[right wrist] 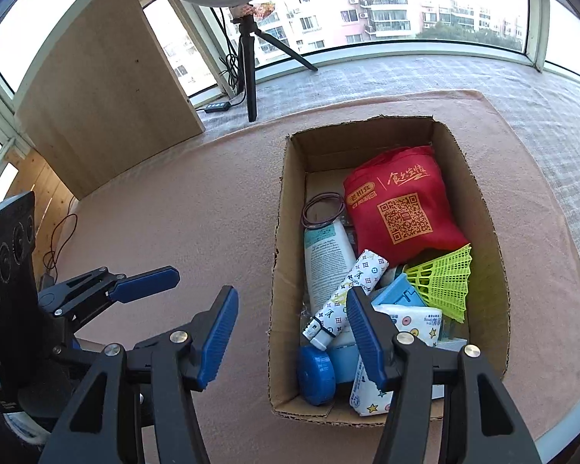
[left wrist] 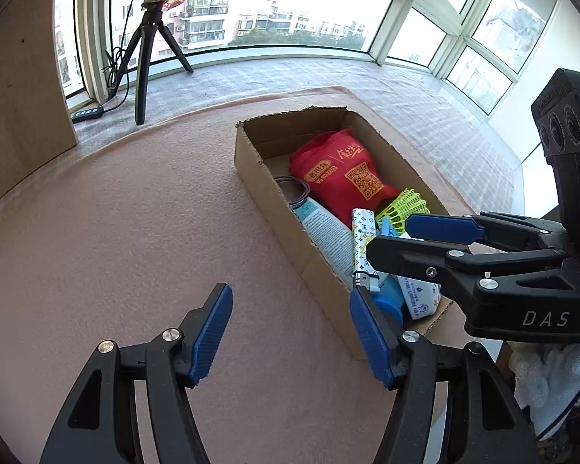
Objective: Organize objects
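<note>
An open cardboard box (right wrist: 286, 232) (left wrist: 251, 170) stands on the pink mat (left wrist: 135, 212). Inside lie a red bag (right wrist: 402, 208) (left wrist: 344, 178), a yellow-green shuttlecock (right wrist: 444, 282) (left wrist: 402, 208), a white tube (right wrist: 324, 263), a patterned white stick (right wrist: 348, 294) (left wrist: 361, 239), purple hair ties (right wrist: 323, 210), a blue round case (right wrist: 315, 375) and tissue packs (right wrist: 413, 321). My right gripper (right wrist: 292, 305) (left wrist: 390, 236) is open and holds nothing, straddling the box's near left wall. My left gripper (left wrist: 290, 309) (right wrist: 143, 294) is open over bare mat, left of the box.
A black tripod (left wrist: 147, 58) (right wrist: 249, 69) with a ring light stands at the back by the window. A wooden board (left wrist: 19, 89) (right wrist: 104, 104) leans at the left. A cable remote (left wrist: 89, 112) lies near the tripod. White cloth (left wrist: 541, 379) shows at lower right.
</note>
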Available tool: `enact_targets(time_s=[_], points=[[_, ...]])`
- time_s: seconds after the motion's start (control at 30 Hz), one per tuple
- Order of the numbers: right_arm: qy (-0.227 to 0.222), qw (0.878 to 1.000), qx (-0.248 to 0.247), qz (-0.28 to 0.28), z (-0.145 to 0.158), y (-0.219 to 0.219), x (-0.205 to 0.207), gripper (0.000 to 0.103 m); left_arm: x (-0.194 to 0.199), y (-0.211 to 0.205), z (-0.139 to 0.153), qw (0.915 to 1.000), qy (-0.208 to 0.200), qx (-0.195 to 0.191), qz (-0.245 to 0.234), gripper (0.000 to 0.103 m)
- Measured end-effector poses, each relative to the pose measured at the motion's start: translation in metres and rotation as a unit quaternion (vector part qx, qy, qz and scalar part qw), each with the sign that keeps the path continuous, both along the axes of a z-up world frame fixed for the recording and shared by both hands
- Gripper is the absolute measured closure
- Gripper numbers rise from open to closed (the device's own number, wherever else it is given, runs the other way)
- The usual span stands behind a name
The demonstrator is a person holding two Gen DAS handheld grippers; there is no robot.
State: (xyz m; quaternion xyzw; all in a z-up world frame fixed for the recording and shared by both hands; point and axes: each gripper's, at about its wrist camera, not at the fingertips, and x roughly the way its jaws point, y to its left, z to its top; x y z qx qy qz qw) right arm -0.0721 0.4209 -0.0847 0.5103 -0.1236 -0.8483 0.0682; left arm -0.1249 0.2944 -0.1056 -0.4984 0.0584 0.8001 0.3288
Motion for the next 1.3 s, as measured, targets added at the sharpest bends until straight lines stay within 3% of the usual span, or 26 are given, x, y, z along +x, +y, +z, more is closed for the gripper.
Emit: enact_targets(time_s=[0.33, 0.57, 0.77, 1.07, 1.3], points=[[0.034, 0.999, 0.023, 0.035, 0.02, -0.076, 0.015, 0.049, 0.019, -0.107, 0.011, 0.9969, 0.009, -0.012, 0.077, 0.036], [0.05, 0.996, 0.041, 0.061, 0.028, -0.135, 0.024, 0.049, 0.037, -0.187, 0.021, 0.9882, 0.025, -0.021, 0.15, 0.036], [0.052, 0.995, 0.048, 0.077, 0.027, -0.172, 0.031, 0.049, 0.053, -0.248, 0.018, 0.9785, 0.015, -0.023, 0.204, 0.036], [0.055, 0.993, 0.054, 0.088, 0.026, -0.207, 0.048, 0.049, 0.077, -0.293, 0.027, 0.9658, 0.034, -0.038, 0.254, 0.032], [0.063, 0.992, 0.066, 0.088, 0.03, -0.219, 0.062, 0.049, 0.094, -0.307, 0.036, 0.9622, 0.04, -0.033, 0.267, 0.026]])
